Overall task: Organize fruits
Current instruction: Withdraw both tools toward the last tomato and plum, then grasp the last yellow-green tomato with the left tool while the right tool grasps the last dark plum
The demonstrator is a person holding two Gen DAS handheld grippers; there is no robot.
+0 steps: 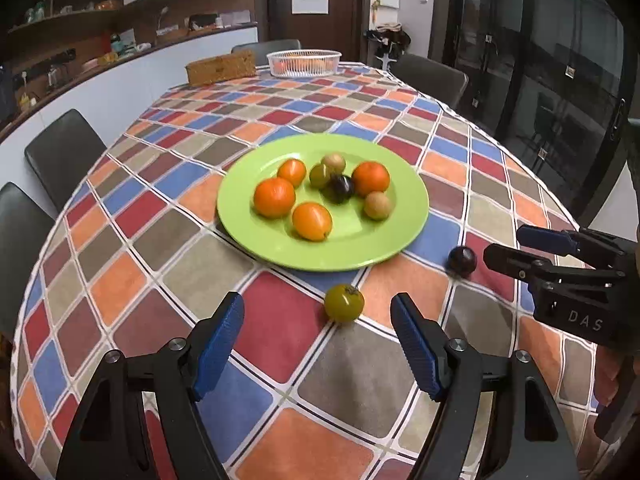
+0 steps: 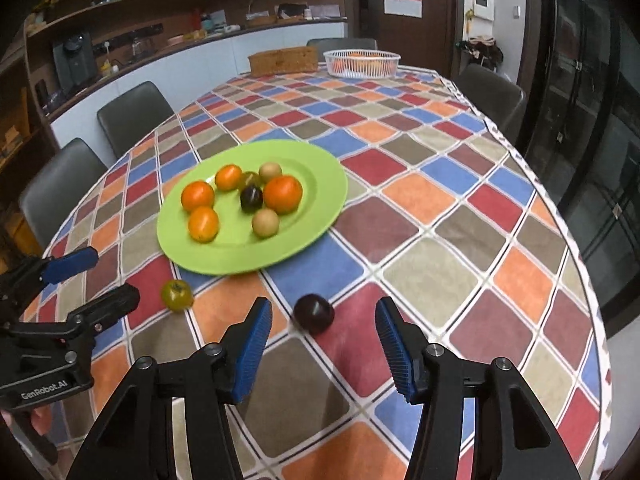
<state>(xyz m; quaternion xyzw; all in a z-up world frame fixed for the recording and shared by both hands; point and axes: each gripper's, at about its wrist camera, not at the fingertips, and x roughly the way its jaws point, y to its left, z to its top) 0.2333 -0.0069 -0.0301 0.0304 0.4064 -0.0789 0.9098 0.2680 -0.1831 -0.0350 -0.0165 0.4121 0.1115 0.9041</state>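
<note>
A green plate (image 1: 256, 236) (image 2: 224, 256) on the checked tablecloth holds several fruits: oranges, tan round fruits, a green one and a dark plum. A green tomato (image 1: 344, 303) (image 2: 177, 295) lies on the cloth just in front of the plate, right ahead of my open, empty left gripper (image 1: 318, 344). A dark plum (image 1: 462, 261) (image 2: 314, 314) lies on the cloth ahead of my open, empty right gripper (image 2: 324, 344). The right gripper also shows at the right of the left wrist view (image 1: 516, 246), and the left gripper at the left of the right wrist view (image 2: 108, 276).
A white basket (image 1: 304, 63) (image 2: 362, 63) with orange fruit and a brown woven box (image 1: 221, 67) (image 2: 282, 61) stand at the table's far end. Dark chairs (image 1: 64, 152) ring the table. A counter with shelves is at the left, glass doors at the right.
</note>
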